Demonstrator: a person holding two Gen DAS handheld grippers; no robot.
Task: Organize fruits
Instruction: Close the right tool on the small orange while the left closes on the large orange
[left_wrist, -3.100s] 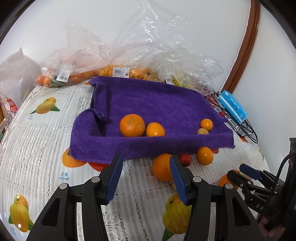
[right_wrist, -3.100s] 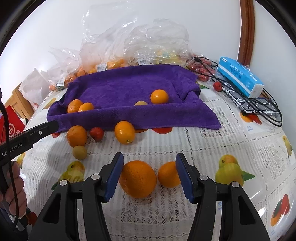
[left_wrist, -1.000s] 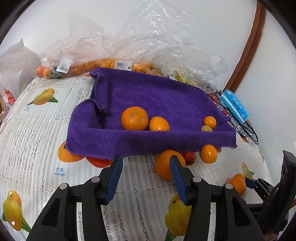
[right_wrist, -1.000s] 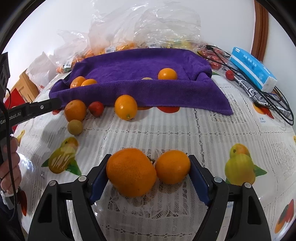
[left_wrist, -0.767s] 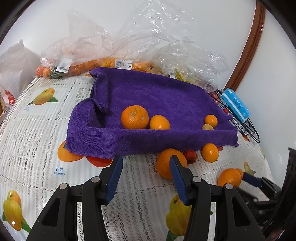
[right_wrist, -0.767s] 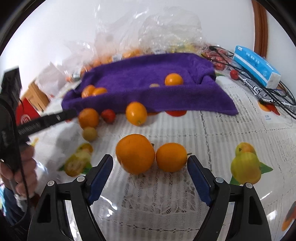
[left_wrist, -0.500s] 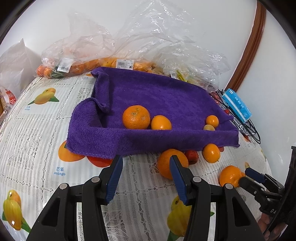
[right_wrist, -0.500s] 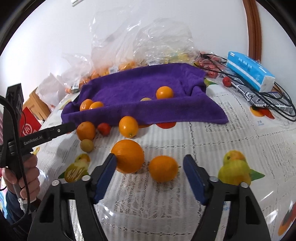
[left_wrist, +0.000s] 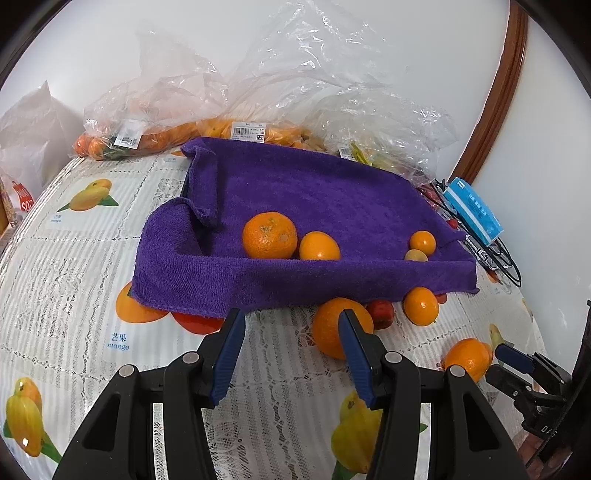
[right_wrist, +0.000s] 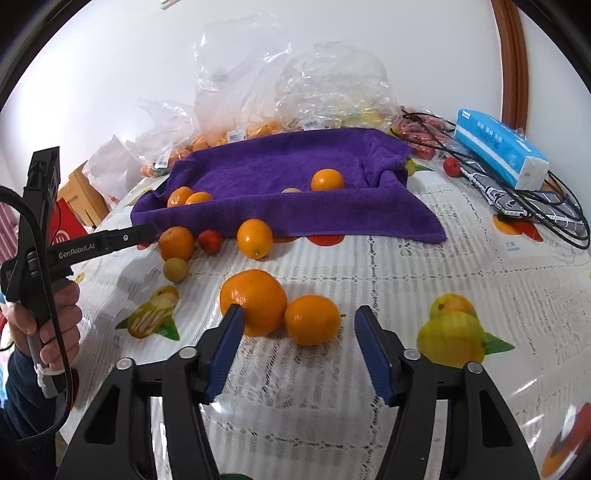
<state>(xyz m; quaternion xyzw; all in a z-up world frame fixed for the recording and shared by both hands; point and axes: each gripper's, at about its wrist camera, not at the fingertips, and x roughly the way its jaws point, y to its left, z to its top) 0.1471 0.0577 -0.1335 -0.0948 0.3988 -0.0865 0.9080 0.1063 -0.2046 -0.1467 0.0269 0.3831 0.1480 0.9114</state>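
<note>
A purple towel (left_wrist: 332, 199) lines a shallow tray that holds a large orange (left_wrist: 269, 234) and three smaller fruits. Loose on the tablecloth in front of it lie an orange (left_wrist: 328, 326), a red fruit (left_wrist: 380, 314) and a small orange (left_wrist: 421, 305). My left gripper (left_wrist: 291, 350) hovers open and empty just short of that orange. In the right wrist view a big orange (right_wrist: 253, 301) and a smaller orange (right_wrist: 312, 319) rest side by side on the cloth. My right gripper (right_wrist: 299, 347) is closing its jaws just behind them, and its pads press on neither.
Clear plastic bags of fruit (left_wrist: 258, 110) pile up behind the towel. A blue tissue pack (right_wrist: 498, 147) and black cables (right_wrist: 535, 206) lie at the right. A hand (right_wrist: 55, 314) holds the left gripper (right_wrist: 144, 232) at the left. The lace tablecloth (right_wrist: 406, 280) shows printed fruit.
The right gripper drew back and up from the two oranges that lay between its jaws, and the jaws narrowed. Both oranges stay on the cloth. The left gripper kept still.
</note>
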